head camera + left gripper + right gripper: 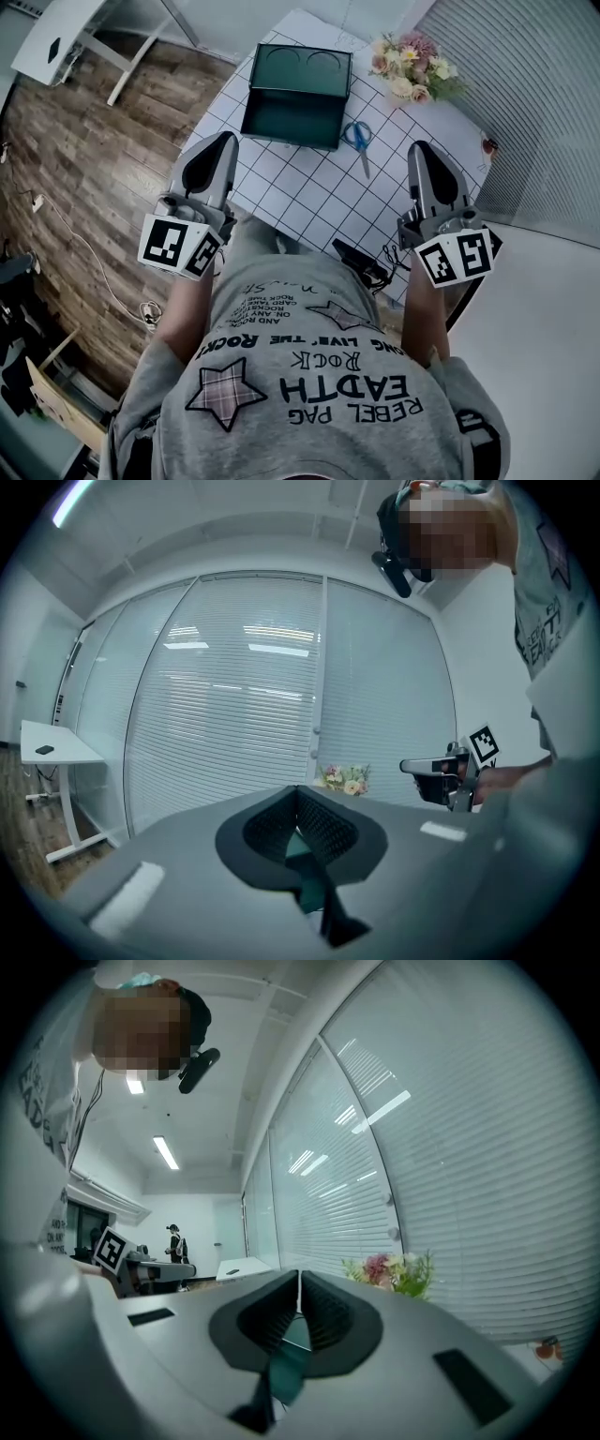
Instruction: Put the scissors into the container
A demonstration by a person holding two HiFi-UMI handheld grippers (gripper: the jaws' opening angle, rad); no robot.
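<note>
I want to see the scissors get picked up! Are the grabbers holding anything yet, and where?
No. The left gripper and right gripper are both shut on nothing. The scissors lie untouched on the table beside the container.

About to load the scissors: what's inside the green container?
The green container shows only bare dark floor, nothing on it. The open lid bears two round recesses. The scissors lie outside, to its right. Its near wall may hide a strip.
</note>
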